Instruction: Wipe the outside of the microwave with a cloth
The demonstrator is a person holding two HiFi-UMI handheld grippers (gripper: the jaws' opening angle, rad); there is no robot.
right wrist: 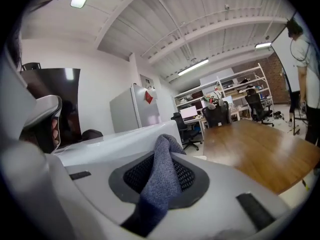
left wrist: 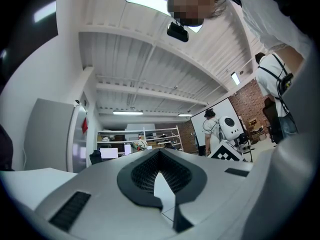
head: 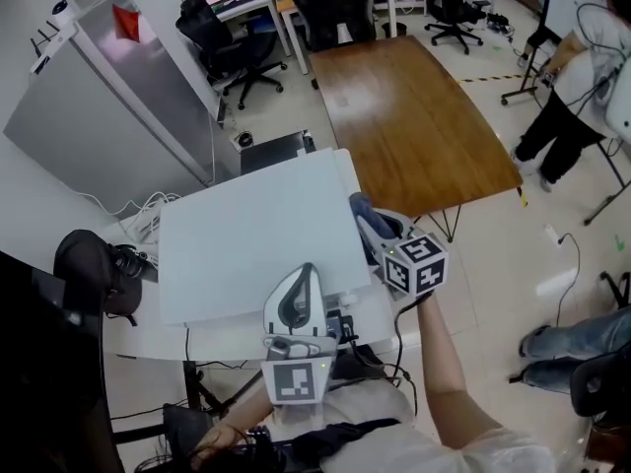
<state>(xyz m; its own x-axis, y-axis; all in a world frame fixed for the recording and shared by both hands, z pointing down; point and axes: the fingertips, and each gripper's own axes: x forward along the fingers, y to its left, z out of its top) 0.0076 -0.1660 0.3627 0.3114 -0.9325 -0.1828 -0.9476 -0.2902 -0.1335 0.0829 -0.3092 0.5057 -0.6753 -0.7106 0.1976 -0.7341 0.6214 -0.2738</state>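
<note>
R gripper (head: 381, 231) is clamped on the cloth (head: 367, 212), a blue-grey knitted rag. It's bunched btwn the pads w/ a fold poking up past the tips. It hangs at the right edge of the microwave (head: 246, 244) top, approx. halfway along that edge. The white box lies to the gripper's left, so the coming stroke has to go leftward onto the top or down the right side wall. Can't tell from here if the rag actually touches the edge or sits just off it.

L gripper (head: 301, 282) is over the front edge of the top, nearer the front right corner, pointing across the box. Its jaws are a narrow slit apart w/ nothing in them. R hand is clearly the nearer one to the right wall; L is nearer the front.

Microwave: plain matte white, flat top wider across than deep, no marks I can see. It sits on a white table (head: 133, 335) w/ cables at the back left corner.
</note>
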